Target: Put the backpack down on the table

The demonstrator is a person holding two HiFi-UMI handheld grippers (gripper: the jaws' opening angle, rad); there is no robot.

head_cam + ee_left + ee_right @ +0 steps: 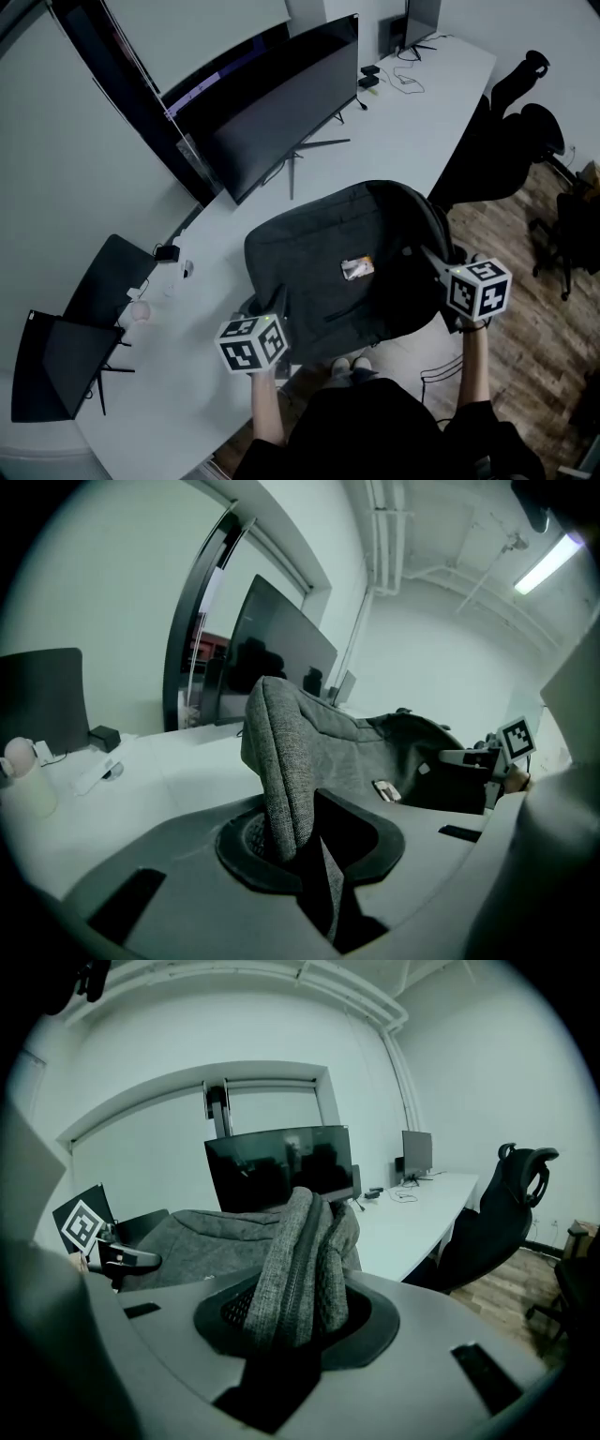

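A dark grey backpack (319,253) with a small tag on its front hangs between my two grippers over the near edge of the white table (394,131). Whether its underside touches the table I cannot tell. My left gripper (266,309) is shut on a fold of the backpack's fabric (281,761) at its left edge. On the bag's right side my right gripper (441,268) is shut on a bunched, zippered edge (305,1260). The left gripper view shows the right gripper (469,758) across the bag. Likewise, the left gripper (122,1258) is seen from the right gripper view.
A wide curved monitor (281,112) stands on the table just behind the backpack. Small items, a black adapter (167,253) and a white cup (138,312), lie to the left near a dark screen (56,366). A black office chair (511,131) stands right of the table.
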